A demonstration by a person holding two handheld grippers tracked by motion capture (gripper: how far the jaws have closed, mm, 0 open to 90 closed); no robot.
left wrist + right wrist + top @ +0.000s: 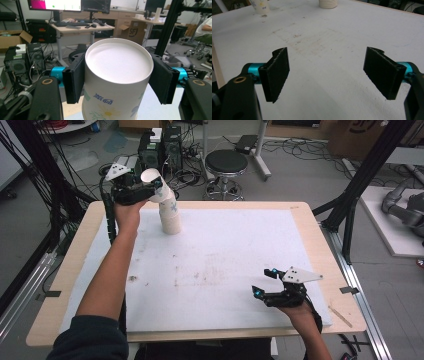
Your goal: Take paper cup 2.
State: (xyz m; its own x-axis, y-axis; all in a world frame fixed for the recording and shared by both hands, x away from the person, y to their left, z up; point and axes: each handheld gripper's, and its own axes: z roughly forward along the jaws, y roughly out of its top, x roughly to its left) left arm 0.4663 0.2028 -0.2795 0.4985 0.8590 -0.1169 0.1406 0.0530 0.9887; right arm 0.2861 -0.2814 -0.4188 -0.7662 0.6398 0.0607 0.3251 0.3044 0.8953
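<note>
You hold a white paper cup printed with blue script and yellow-centred flowers between black pads; your table sheet is white, brown-stained

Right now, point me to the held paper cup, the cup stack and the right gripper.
held paper cup (pixel 117 75): left gripper view, on its upturned white base.
cup stack (pixel 171 220): high view, on the side wall of the lower cups.
right gripper (pixel 264 282): high view, midway between its open fingertips.
</note>
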